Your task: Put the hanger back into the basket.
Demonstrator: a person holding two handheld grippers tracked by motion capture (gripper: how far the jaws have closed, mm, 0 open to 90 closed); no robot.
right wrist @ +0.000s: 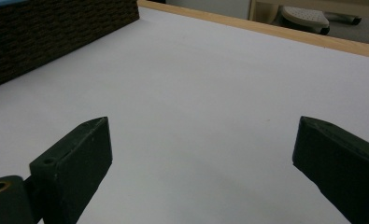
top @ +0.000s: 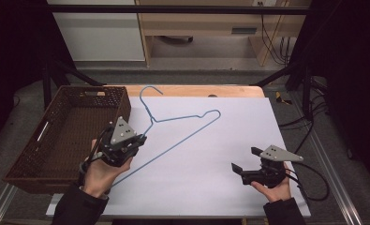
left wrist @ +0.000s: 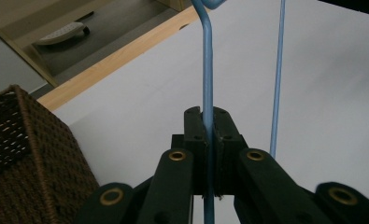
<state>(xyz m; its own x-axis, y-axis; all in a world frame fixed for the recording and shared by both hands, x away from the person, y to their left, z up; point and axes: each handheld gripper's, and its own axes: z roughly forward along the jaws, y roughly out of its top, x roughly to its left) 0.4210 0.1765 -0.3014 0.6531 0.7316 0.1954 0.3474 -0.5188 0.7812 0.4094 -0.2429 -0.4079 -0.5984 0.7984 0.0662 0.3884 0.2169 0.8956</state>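
I am holding my left gripper (top: 136, 138) at the left side of the white sheet (top: 229, 136), just beside the brown wicker basket (top: 65, 136), and its jaws are clamping together on the blue wire hanger (top: 182, 129). In the left gripper view the hanger's wire (left wrist: 208, 93) is running straight up out of the pinch between my two black jaws, then bending at the top toward its hook, while a second length of the same wire is standing a little to one side. The hanger is lying across the left half of the sheet, its hook pointing toward the far wooden table edge (top: 196, 90). I am resting my right gripper (top: 246, 159) near the sheet's right front part, well apart from the hanger, with its jaws spread wide over bare white surface and gripping nothing.
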